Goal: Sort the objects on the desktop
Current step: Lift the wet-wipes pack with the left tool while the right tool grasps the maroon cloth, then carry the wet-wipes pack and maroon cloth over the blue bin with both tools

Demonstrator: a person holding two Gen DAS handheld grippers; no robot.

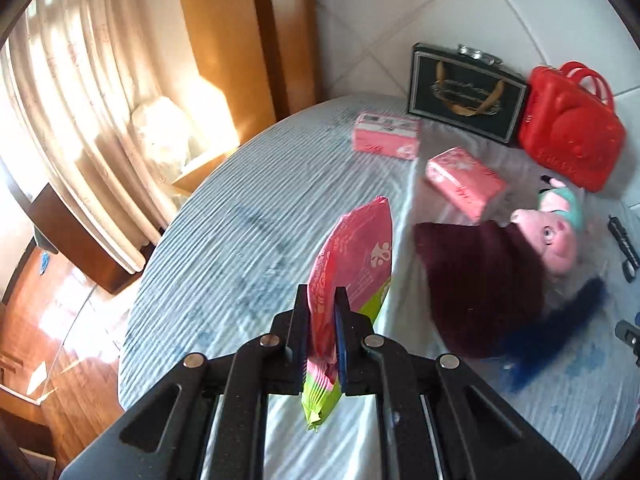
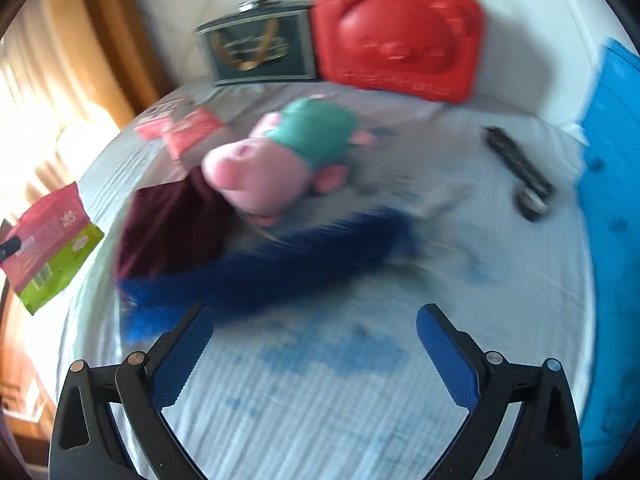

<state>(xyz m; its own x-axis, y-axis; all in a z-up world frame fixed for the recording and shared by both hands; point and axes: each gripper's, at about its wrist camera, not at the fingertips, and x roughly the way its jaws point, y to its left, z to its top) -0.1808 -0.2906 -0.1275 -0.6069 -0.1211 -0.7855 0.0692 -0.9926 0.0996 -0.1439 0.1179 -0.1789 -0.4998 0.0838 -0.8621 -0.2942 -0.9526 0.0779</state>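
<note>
My left gripper (image 1: 323, 294) is shut on a pink and green wipes pack (image 1: 352, 264) and holds it edge-up above the table; the pack also shows at the left of the right wrist view (image 2: 52, 244). My right gripper (image 2: 314, 316) is open and empty above the cloth, just in front of a blue cloth (image 2: 280, 264). A pink pig plush (image 2: 280, 160) with a teal shirt lies behind it, beside a dark red cloth (image 2: 168, 224). Two pink tissue packs (image 1: 386, 136) (image 1: 464, 182) lie toward the back.
A round table with a pale striped cloth (image 1: 240, 240) holds everything. At the back stand a red plastic case (image 2: 400, 40) and a dark framed box (image 2: 260, 48). A black tool (image 2: 520, 172) lies at the right, next to a blue surface (image 2: 612, 200). Curtains and wood floor are to the left.
</note>
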